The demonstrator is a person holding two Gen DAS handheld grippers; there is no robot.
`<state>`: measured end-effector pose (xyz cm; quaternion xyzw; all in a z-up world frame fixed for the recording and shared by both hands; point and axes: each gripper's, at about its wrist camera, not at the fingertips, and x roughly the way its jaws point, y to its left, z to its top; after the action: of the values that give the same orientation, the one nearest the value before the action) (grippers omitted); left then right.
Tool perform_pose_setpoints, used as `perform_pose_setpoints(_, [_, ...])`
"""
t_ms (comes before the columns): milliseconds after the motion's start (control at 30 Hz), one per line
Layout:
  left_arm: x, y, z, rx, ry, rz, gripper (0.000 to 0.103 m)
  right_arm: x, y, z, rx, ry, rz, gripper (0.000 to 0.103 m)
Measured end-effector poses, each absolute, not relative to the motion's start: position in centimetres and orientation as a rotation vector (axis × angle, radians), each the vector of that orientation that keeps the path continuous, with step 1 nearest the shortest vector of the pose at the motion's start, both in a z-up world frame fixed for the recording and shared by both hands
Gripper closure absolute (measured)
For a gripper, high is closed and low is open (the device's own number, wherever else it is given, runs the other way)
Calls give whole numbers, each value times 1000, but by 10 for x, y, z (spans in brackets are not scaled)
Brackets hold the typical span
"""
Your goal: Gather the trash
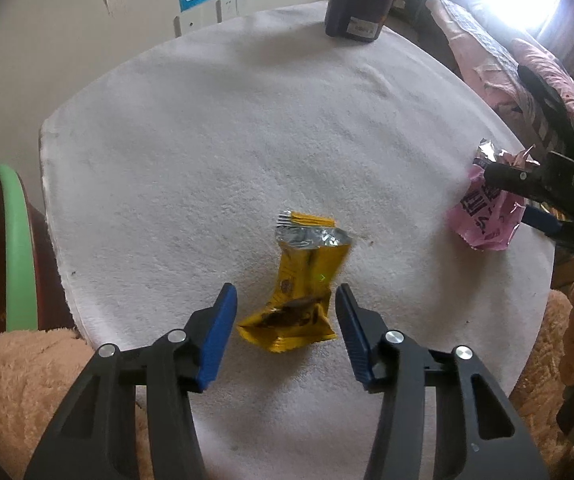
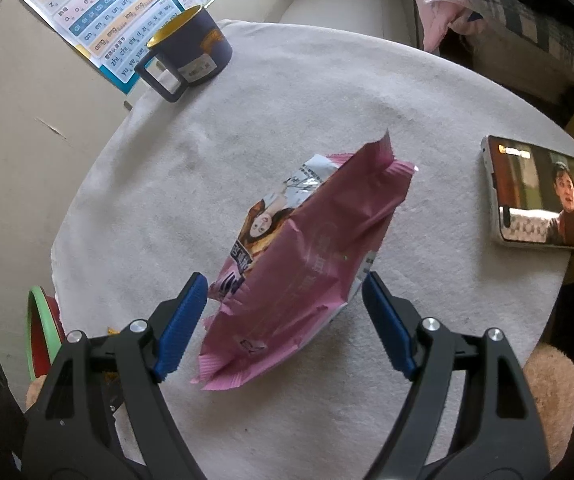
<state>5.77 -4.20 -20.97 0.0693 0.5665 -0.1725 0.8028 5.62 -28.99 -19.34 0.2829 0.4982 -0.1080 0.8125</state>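
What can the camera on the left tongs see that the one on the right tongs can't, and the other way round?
Only the left view shows the yellow wrapper lying between the open left tongs, untouched. Only the right view shows the phone with a video playing. Both show the pink wrapper between the open right tongs, the dark mug, the white table and the green-rimmed bin beside the table.

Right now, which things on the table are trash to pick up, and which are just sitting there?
Trash for the job:
- yellow wrapper, between the open left gripper fingers
- pink wrapper, between the open right gripper fingers

Just lying about:
- dark mug
- phone, screen on
- wall poster
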Motion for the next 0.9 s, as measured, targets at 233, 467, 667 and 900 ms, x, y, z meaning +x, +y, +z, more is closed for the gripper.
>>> perform_pose_setpoints(233, [57,-46,-212,166,1207,-368,63,60,-286,-202,596,1091,-218,32])
perform_pose_setpoints(467, [60,-29,-209,78,1198,-325,79,58,-268,-188,510,1069,-139,61])
perform_pose_setpoints(667, [58,-25,-202,58,1161,-315,79,46,-237,-159,385,1025,-63,63])
perform_pose_setpoints(900, [53,-15,-182,18,1102,-313,79,35,-203,-117,293,957,11,63])
